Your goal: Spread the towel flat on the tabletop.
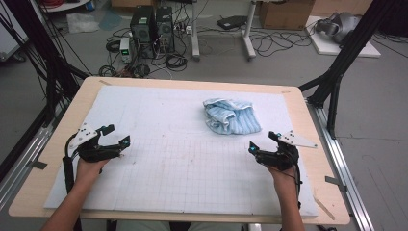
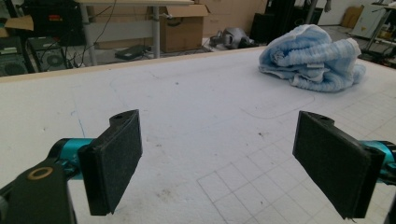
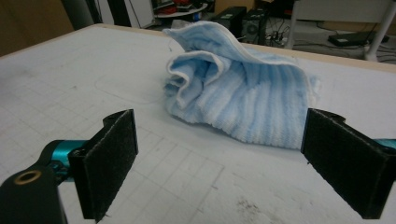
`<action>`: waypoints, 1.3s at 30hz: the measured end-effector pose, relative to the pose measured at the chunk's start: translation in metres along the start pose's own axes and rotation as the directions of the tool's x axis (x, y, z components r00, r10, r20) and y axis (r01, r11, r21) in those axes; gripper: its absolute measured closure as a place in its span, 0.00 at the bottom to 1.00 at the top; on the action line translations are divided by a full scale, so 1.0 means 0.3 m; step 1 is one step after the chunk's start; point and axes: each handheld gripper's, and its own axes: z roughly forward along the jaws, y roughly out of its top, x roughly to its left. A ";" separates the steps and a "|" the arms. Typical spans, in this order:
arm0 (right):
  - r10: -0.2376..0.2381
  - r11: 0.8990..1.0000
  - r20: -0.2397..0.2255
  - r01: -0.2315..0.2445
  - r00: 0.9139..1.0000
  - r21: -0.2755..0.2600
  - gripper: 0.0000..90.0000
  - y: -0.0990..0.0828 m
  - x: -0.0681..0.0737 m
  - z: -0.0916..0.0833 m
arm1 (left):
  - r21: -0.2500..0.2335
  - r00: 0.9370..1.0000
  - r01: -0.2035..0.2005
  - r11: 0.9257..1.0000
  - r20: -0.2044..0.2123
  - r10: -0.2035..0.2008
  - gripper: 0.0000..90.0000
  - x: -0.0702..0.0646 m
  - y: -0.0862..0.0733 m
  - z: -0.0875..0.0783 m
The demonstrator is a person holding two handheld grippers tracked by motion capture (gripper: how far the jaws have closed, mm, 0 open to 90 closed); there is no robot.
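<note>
A crumpled light-blue striped towel point(image 1: 230, 115) lies on the white gridded mat point(image 1: 183, 159), right of the middle and toward the far side. My left gripper point(image 1: 117, 134) rests low at the mat's left side, open, nothing between its pads; the towel point(image 2: 314, 58) lies far off to its upper right. My right gripper point(image 1: 262, 142) sits at the mat's right side, open and empty, just short of the towel point(image 3: 238, 93), which bulks close in front of its jaws. In the gripper views the left gripper point(image 2: 233, 161) and right gripper point(image 3: 229, 163) both stand wide.
The mat covers a wooden table point(image 1: 312, 144). Beyond the far edge the floor holds computer towers point(image 1: 153, 26), tangled cables and a cardboard box point(image 1: 284, 14). Black frame legs point(image 1: 337, 72) stand at the right. Bare mat stretches between the grippers.
</note>
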 end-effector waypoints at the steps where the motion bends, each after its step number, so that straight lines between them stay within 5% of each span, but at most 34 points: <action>1: -0.003 1.000 -0.002 0.003 1.000 0.004 0.11 0.005 0.004 0.007 | -0.005 1.000 0.007 1.000 0.003 -0.006 0.18 0.001 -0.001 0.001; 7: -0.026 1.000 -0.037 0.026 0.999 0.013 0.11 0.045 0.033 0.055 | -0.010 1.000 0.028 1.000 0.006 -0.028 0.18 0.005 -0.004 0.003; 18: -0.060 0.996 -0.100 0.065 0.993 0.053 0.19 0.181 0.083 0.246 | 0.007 0.999 0.035 0.999 -0.003 -0.035 0.18 0.009 -0.009 0.008; 23: -0.066 0.992 -0.074 0.073 0.995 0.102 0.27 0.208 0.079 0.311 | 0.016 0.999 0.038 0.999 -0.005 -0.038 0.18 0.011 -0.013 0.011; 26: -0.098 0.976 -0.011 0.098 0.995 0.193 0.36 0.232 0.077 0.389 | 0.023 0.999 0.037 0.999 -0.001 -0.037 0.18 0.010 -0.014 0.014; 33: -0.141 0.946 0.022 0.128 0.990 0.298 0.45 0.240 0.088 0.503 | 0.037 0.999 0.035 0.999 0.004 -0.035 0.18 0.007 -0.017 0.021; 35: -0.166 0.920 0.058 0.134 0.984 0.368 0.59 0.206 0.077 0.550 | 0.037 0.999 0.035 0.999 0.004 -0.035 0.18 0.007 -0.018 0.020; 36: -0.166 0.920 0.058 0.134 0.984 0.368 0.59 0.206 0.077 0.550 | 0.037 0.999 0.035 0.999 0.005 -0.035 0.18 0.008 -0.018 0.020; 37: -0.137 0.909 0.042 0.109 0.990 0.402 0.74 0.184 0.065 0.564 | 0.037 0.999 0.037 0.999 0.005 -0.038 0.18 0.008 -0.018 0.020; 39: -0.129 0.915 0.024 0.109 0.991 0.389 0.85 0.179 0.073 0.559 | 0.041 0.999 0.036 0.999 0.003 -0.036 0.18 0.009 -0.019 0.019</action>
